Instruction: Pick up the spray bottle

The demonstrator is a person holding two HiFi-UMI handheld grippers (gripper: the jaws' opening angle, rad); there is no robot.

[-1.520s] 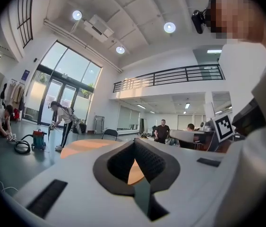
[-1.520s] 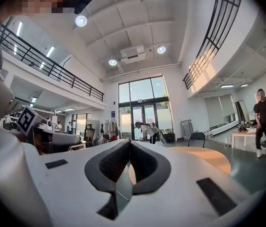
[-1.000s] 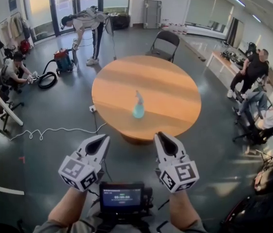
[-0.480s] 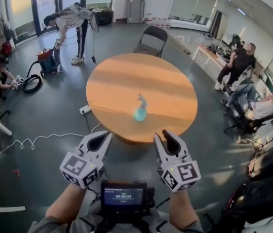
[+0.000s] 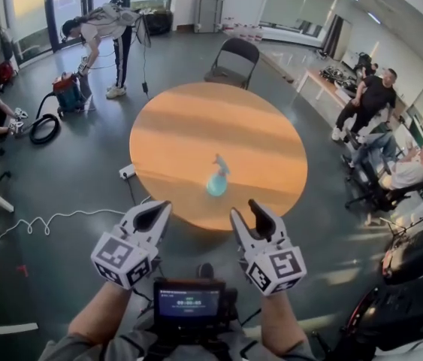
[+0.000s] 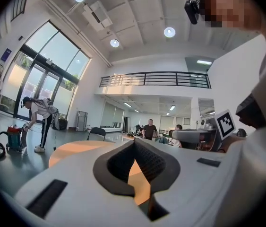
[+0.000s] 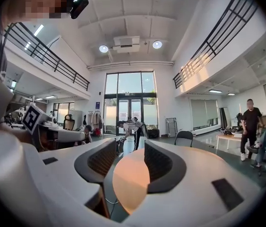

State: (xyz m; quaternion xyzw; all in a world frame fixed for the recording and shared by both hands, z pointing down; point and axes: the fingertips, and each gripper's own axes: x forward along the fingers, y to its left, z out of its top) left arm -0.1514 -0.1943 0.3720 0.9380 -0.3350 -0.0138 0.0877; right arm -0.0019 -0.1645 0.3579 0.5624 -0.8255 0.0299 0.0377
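1. Nearest, at 6 o'clock in the head view: a small dark screen unit (image 5: 188,305), rectangular, with a lit display. Its readout was too small to read.
2. Left gripper (image 5: 155,210), at 11 o'clock from the screen: smooth pale grey shell tapering to a point, with black ribbed pads. The jaws were closed together with nothing between them. Its cube carried square black-and-white markers, with no legible text.
3. Right gripper (image 5: 247,213), at 1 o'clock from the screen: same grey shell, same ribbed black pads. The jaws stood part-way apart and were opening. Nothing lay between the pads; only the table top showed through the gap. Its cube also bore square markers.
4. Both grippers were short of the table's 6 o'clock edge and touched nothing.
5. Table (image 5: 196,119): round, with a smooth orange-brown wood-look top and a matt sheen.
6. Spray bottle (image 5: 217,179): translucent blue-green, with a rounded body and a narrow neck with a trigger head. It stood upright on the table, towards the 6 o'clock edge, at 12 o'clock from the gap between the grippers and well apart from both. No label was readable.
7. White cable (image 5: 53,218): it lay in loose waves on the grey floor, at 8 o'clock from the table.
8. Folding chair (image 5: 234,59): dark, at the table's 12 o'clock edge.
9. Vacuum cleaner (image 5: 67,96), at 10 o'clock: a squat body with a black ribbed hose coiled beside it.
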